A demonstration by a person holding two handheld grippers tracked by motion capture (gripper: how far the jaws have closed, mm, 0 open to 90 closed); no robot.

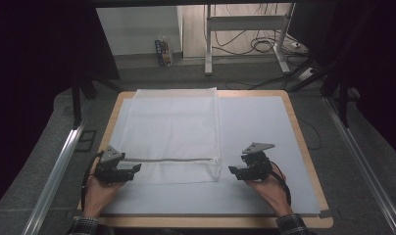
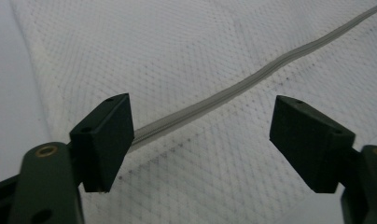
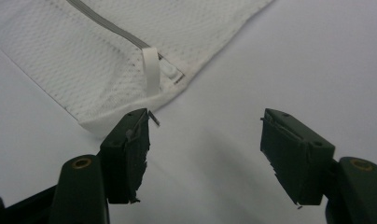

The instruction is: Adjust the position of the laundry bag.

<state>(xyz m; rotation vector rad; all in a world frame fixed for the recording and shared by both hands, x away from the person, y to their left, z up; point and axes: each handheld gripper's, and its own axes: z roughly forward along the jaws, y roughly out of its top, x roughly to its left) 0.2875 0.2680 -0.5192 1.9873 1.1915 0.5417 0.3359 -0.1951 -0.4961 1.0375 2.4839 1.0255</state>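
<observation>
A white mesh bag (image 1: 172, 132) lies flat on the pale mat (image 1: 264, 142) that covers the wooden table (image 1: 304, 147), toward the mat's left half, its far edge at the table's far edge and its near edge a little short of the two hands. A grey zipper (image 1: 166, 159) runs across the bag close to that near edge, from the bag's left side to its right corner, where a small white pull tab (image 3: 150, 70) hangs beside the slider (image 3: 170, 71). The left gripper (image 1: 135, 168) sits at the bag's near left corner, at the zipper's left end; in the left gripper view (image 2: 203, 140) its jaws stand apart over the mesh, with the zipper (image 2: 233, 91) passing between them and behind the left jaw, and neither pad presses on it, so this tool is released. The right gripper (image 1: 234, 171) rests on the mat just beside the bag's near right corner, pointed toward it; in the right gripper view (image 3: 205, 140) its jaws are also spread with bare mat between them, the bag's corner (image 3: 130, 60) just beyond the left jaw and the pull tab a bit farther, nothing grasped. Each gripper is held by a hand (image 1: 100, 193) coming in from the table's near edge, plaid cuffs at the wrists.
</observation>
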